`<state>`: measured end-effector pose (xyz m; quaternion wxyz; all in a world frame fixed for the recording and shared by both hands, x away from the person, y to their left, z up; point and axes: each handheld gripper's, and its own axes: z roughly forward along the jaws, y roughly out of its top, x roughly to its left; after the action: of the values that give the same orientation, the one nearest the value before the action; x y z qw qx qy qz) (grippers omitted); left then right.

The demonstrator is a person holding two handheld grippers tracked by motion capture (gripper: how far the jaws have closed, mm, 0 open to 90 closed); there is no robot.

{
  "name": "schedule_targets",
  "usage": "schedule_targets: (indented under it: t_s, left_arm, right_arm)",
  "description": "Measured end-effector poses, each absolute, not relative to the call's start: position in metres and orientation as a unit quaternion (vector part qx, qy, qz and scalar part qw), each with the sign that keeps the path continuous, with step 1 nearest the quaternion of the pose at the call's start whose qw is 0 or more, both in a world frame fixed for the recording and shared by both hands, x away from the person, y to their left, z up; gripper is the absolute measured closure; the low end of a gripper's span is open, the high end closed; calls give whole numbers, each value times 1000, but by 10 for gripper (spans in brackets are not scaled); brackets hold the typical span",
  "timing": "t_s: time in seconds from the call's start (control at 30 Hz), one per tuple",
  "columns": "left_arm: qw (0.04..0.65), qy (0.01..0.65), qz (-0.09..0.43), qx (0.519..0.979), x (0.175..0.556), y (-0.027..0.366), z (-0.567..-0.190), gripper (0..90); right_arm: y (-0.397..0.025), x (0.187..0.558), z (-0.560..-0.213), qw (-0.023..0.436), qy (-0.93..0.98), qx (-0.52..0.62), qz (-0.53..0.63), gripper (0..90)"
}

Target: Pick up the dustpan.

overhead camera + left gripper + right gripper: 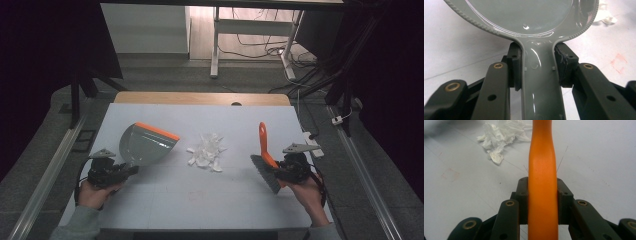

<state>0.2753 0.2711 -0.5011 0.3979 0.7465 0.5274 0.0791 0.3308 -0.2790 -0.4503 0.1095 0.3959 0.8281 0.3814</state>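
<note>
The landmark for all positions is the pile of crumpled white paper scraps (206, 151), which lies near the middle of the white table (165, 200). The left gripper (131, 170) is pinched on the handle of the grey dustpan (145, 145); in the left gripper view both jaws press against the sides of the handle (541, 82). The pan sits just left of the pile, its orange-edged lip (157, 131) on the pan's far side, running obliquely toward the scraps. The right gripper (278, 167) is clamped on the orange handle of the brush (265, 157), with both jaws tight against the handle (542, 195) in the right gripper view. The brush is held right of the pile and clear of it, its long axis running away from the person, handle end farthest, grey bristles (265, 174) nearest the person. The pile lies between the two tools, to the left of the brush, with the dustpan the closer of the two. The coming move is judged to be a leftward sweep of the bristles across the pile toward the pan's lip.
</note>
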Motion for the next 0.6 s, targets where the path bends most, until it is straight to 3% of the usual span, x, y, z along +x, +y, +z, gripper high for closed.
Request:
schedule_targets:
  t_s: [0.6]
  left_arm:
    - [441, 458, 48, 770, 258, 273, -485, 612]
  right_arm:
    - [-280, 330, -446, 119, 822, 396, 392, 703]
